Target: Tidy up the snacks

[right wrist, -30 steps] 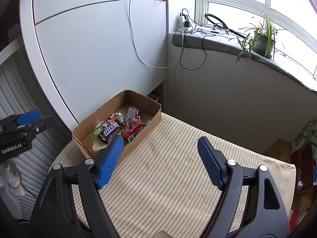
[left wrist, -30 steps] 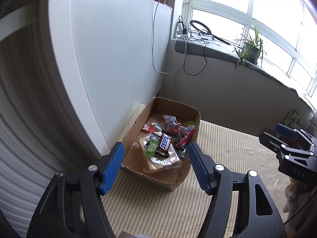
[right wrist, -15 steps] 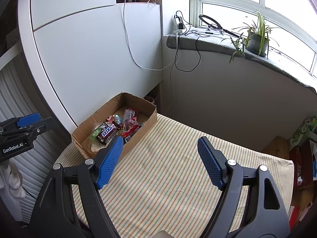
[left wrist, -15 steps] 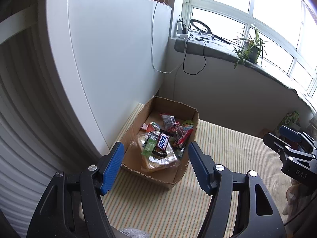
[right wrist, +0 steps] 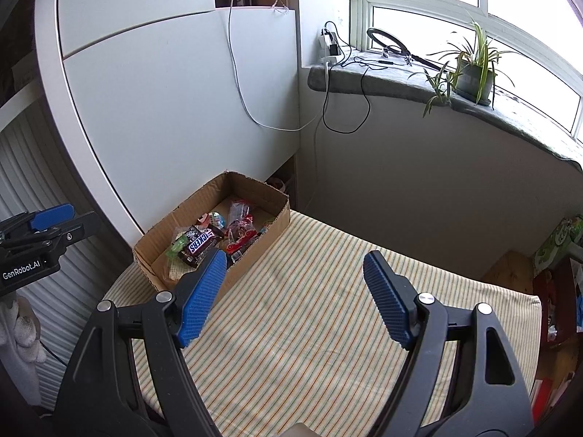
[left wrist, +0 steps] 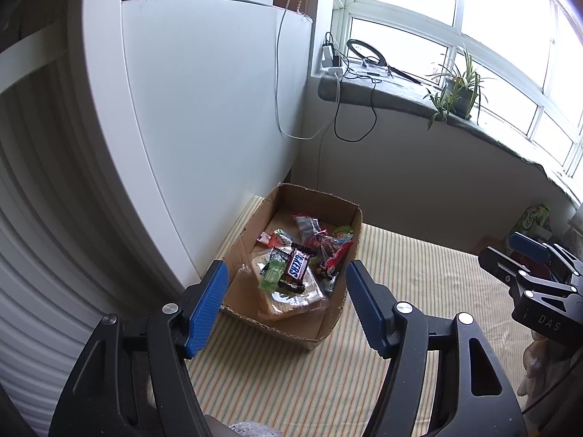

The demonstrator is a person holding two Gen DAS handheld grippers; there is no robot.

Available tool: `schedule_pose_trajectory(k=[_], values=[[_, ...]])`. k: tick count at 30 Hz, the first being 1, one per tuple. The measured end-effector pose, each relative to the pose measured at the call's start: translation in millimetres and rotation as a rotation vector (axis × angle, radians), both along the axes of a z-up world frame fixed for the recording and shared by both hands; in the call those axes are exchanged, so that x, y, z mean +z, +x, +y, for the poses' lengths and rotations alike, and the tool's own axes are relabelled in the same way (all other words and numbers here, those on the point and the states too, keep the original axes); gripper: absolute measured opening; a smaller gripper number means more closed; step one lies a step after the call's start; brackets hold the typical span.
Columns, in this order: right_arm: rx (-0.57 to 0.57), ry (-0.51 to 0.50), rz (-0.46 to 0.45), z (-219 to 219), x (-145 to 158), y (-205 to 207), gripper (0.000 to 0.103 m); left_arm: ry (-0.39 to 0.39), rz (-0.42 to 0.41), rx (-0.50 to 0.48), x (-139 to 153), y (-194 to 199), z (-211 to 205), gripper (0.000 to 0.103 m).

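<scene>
- Left tool (left wrist: 286, 307): fingers spread, empty, lower centre of frame, framing the near end of the cardboard box (left wrist: 335, 327).
- Right tool (right wrist: 295, 300): fingers spread, empty, above the striped table (right wrist: 309, 327).
- Cardboard box: left-centre on the table; holds the snacks; Snickers bar (left wrist: 298, 266) on top, red wrapper (left wrist: 333, 260) beside it.

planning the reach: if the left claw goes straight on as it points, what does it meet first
Probably the snacks in the box: the Snickers bar lies about midway in the open left claw. Depth is unclear.
</scene>
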State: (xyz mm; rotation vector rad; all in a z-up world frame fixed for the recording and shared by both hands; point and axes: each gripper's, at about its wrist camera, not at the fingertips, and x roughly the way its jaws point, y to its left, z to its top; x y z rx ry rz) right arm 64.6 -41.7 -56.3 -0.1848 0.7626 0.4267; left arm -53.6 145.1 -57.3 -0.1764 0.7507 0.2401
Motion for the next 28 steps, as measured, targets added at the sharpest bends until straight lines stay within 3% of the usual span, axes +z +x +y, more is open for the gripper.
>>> schedule_pose_trajectory(k=[28], values=[[-0.015,0.009,0.004,-7.0,-4.9,-3.7,0.08,0.016,-0.007,0.007,-0.8,-2.7,-2.5,0.067]])
